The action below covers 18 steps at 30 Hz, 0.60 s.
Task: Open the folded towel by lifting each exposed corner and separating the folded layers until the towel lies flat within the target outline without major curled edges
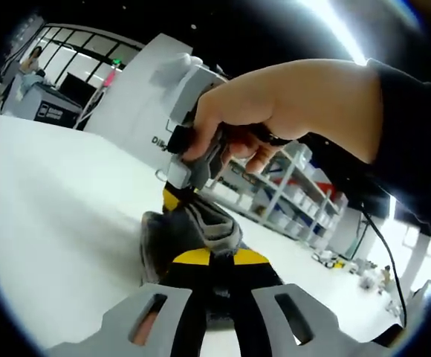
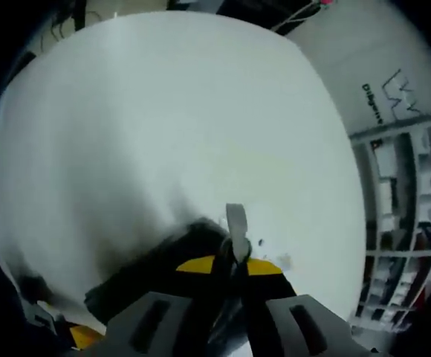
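Note:
A dark grey towel is bunched up just above the white table. In the left gripper view my left gripper has its yellow-tipped jaws together on the towel's near edge. A hand holds my right gripper above the towel, pinching its far side. In the right gripper view my right gripper is shut on a narrow grey fold of the towel that sticks up between the jaws. The rest of the towel hangs dark to the left. The left gripper's yellow tip peeks in at the lower left.
The white table spreads wide around the towel. Beyond its far edge are white shelving racks with boxes, a white wall panel and a cable. More shelves stand at the right.

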Available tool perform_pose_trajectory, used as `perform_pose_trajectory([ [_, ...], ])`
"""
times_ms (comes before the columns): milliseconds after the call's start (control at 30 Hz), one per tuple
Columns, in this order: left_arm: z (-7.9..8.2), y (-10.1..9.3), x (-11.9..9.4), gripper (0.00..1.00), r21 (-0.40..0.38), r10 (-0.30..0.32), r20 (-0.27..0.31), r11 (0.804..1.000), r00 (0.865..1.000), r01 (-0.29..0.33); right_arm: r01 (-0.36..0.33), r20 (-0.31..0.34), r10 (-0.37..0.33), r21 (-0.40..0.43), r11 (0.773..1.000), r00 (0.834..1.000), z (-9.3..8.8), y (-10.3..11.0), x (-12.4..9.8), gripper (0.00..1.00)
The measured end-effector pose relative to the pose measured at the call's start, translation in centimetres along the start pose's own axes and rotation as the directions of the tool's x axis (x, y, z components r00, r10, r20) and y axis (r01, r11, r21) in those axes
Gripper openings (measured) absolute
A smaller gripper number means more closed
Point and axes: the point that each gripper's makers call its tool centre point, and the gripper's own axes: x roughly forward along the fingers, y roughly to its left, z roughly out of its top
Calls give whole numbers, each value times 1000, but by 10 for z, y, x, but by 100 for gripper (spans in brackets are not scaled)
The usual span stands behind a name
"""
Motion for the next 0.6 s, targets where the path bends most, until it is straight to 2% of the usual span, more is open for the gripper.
perform_pose_trajectory([
  [600, 1, 4, 3, 6, -1, 5, -2, 1000, 1000, -5, -1, 0, 1, -9, 1000, 1000, 2, 2, 2, 7],
])
